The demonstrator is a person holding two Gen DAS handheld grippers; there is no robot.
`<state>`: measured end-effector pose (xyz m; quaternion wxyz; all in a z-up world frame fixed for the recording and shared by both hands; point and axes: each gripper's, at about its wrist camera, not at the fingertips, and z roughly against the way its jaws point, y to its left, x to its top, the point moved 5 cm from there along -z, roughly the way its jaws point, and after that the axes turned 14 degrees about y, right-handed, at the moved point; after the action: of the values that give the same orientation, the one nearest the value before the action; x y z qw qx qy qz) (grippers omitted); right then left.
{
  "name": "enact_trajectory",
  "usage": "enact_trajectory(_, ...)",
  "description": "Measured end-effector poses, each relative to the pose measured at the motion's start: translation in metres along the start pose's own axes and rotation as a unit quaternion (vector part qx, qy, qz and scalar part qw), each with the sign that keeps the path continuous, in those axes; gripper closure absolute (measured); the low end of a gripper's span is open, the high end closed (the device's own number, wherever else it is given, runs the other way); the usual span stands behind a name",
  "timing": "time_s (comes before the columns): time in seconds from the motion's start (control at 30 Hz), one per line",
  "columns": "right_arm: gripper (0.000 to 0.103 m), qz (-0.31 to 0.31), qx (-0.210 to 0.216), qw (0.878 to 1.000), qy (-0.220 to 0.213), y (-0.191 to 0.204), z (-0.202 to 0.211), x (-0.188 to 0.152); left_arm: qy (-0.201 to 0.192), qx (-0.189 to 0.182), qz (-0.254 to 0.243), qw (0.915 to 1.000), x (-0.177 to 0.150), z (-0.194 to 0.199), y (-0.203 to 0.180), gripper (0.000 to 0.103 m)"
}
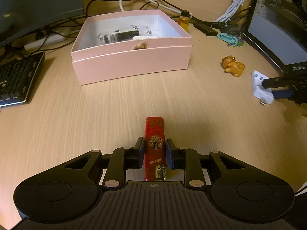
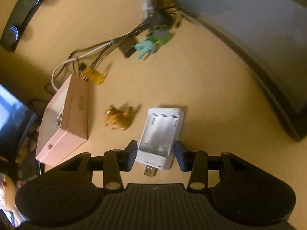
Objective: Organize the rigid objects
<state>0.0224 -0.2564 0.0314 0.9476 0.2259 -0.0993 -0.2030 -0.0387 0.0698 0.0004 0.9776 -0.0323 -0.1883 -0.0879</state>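
A: What was hard to make out?

B: Inside the pink box [image 1: 132,61] lay a dark cylinder in clear wrap [image 1: 120,35] and a white piece beside it, but the near wall cut both off, so I could not tell what they were. The right wrist view was smeared; the tangle of cables [image 2: 107,48] and the green and teal plastic bits [image 2: 151,44] behind were only blurs. A keyboard [image 1: 15,80] ran off the left edge.

A: And the left hand-held gripper [image 1: 154,151]?

B: Pinching a red lighter [image 1: 154,147], pads pressed against both its sides, its far end pointing toward the box over the bench [image 1: 96,115].

A: The right hand-held gripper [image 2: 155,154]?

B: Spread. A white battery charger [image 2: 160,136] with empty slots and a USB plug lay between the fingers. On the right a gap showed between pad and casing; the left pad stood right against its edge, and I could not tell if it touched. From the left wrist view that charger sat at the right edge, partly covered by the dark fingers.

A: Anything else loose?

B: A small golden-brown animal figure [image 2: 118,119] lay between charger and box, apart from both
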Motion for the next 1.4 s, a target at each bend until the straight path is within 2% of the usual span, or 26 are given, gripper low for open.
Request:
enact_trajectory(0.07,0.059,0.051,-0.042,0.998,-0.003,0.018,-0.005,-0.005,-0.001,-0.002,0.002,1.0000,-0.002,0.001,0.000,0.076)
enact_trajectory(0.1,0.052,0.085,-0.069,0.994,-0.007,0.028,-0.008,-0.009,-0.002,-0.003,0.003,1.0000,-0.002,0.001,0.001,0.076)
enact_trajectory(0.13,0.050,0.114,-0.088,0.990,-0.015,0.038,-0.012,-0.014,-0.003,-0.004,0.003,1.0000,-0.003,0.001,0.001,0.076)
enact_trajectory(0.23,0.048,0.155,-0.123,0.979,-0.037,0.047,-0.018,-0.024,-0.005,-0.006,0.007,0.9999,-0.004,0.002,0.002,0.076)
enact_trajectory(0.33,0.048,0.149,-0.133,0.977,-0.067,0.043,-0.015,-0.033,-0.007,-0.007,0.011,0.9999,-0.004,0.002,0.002,0.076)
enact_trajectory(0.47,0.048,0.214,-0.155,0.962,-0.063,0.041,-0.006,-0.047,-0.009,-0.007,0.015,0.9998,-0.004,0.002,0.003,0.076)
enact_trajectory(0.53,0.048,0.214,-0.156,0.963,-0.048,0.041,-0.008,-0.046,-0.008,-0.005,0.013,0.9999,-0.004,0.002,0.003,0.076)
enact_trajectory(0.57,0.047,0.206,-0.149,0.967,-0.033,0.039,-0.010,-0.044,-0.008,-0.004,0.013,0.9999,-0.004,0.002,0.002,0.076)
enact_trajectory(0.67,0.040,0.185,-0.139,0.972,-0.031,0.038,-0.011,-0.042,-0.010,-0.003,0.014,0.9998,-0.005,0.002,0.002,0.076)
enact_trajectory(0.7,0.032,0.188,-0.139,0.972,-0.031,0.040,-0.014,-0.042,-0.011,-0.002,0.015,0.9998,-0.005,0.002,0.002,0.076)
enact_trajectory(0.8,0.019,0.217,-0.139,0.966,-0.028,0.047,-0.021,-0.048,-0.013,-0.001,0.016,0.9998,-0.007,0.003,0.002,0.076)
enact_trajectory(0.87,0.019,0.232,-0.150,0.960,-0.032,0.051,-0.024,-0.052,-0.014,-0.001,0.018,0.9997,-0.007,0.003,0.002,0.076)
enact_trajectory(1.0,0.021,0.225,-0.143,0.963,-0.041,0.050,-0.020,-0.045,-0.014,-0.002,0.026,0.9996,-0.007,0.003,0.003,0.076)
enact_trajectory(1.03,0.021,0.230,-0.146,0.960,-0.063,0.052,-0.014,-0.041,-0.015,-0.002,0.028,0.9995,-0.008,0.003,0.003,0.076)
enact_trajectory(1.1,0.021,0.263,-0.156,0.947,-0.098,0.060,-0.007,-0.035,-0.016,0.000,0.031,0.9994,-0.008,0.004,0.003,0.076)
enact_trajectory(1.3,0.024,0.393,-0.146,0.902,-0.098,0.094,-0.030,-0.018,-0.019,0.005,0.037,0.9991,-0.008,0.003,0.002,0.076)
enact_trajectory(1.37,0.029,0.402,-0.154,0.898,-0.090,0.101,-0.045,-0.008,-0.016,0.009,0.040,0.9991,-0.007,0.003,0.001,0.076)
enact_trajectory(1.4,0.035,0.399,-0.150,0.901,-0.080,0.101,-0.053,-0.002,-0.015,0.010,0.041,0.9990,-0.007,0.003,0.001,0.076)
